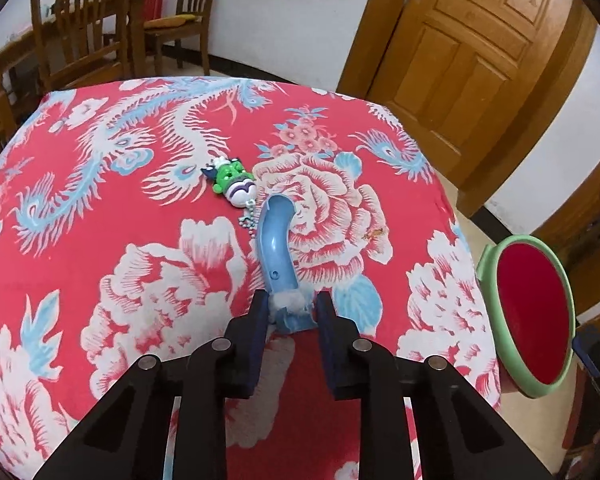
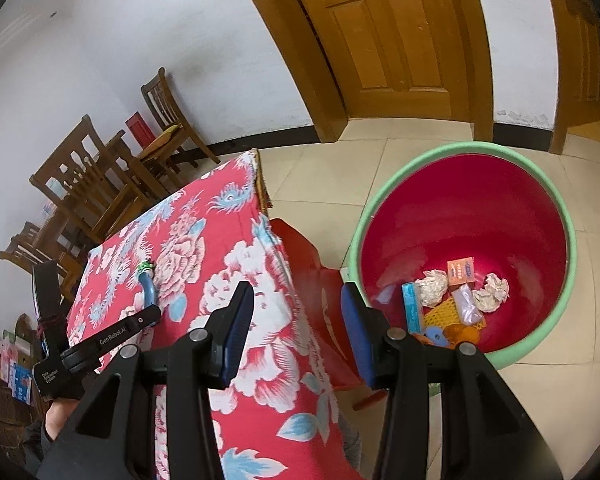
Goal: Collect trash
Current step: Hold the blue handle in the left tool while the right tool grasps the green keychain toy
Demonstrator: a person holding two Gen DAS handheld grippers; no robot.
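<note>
Gripper [image 1: 291,312] on my left pinches the near end of the blue curved piece [image 1: 278,248] lying on the counter [image 1: 80,240], so lifting by that tip, it may swing, slip, or snag the toy [image 1: 231,184].

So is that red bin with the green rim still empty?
No, the red bin already holds crumpled paper balls, a small orange box and other scraps at its bottom.
</note>
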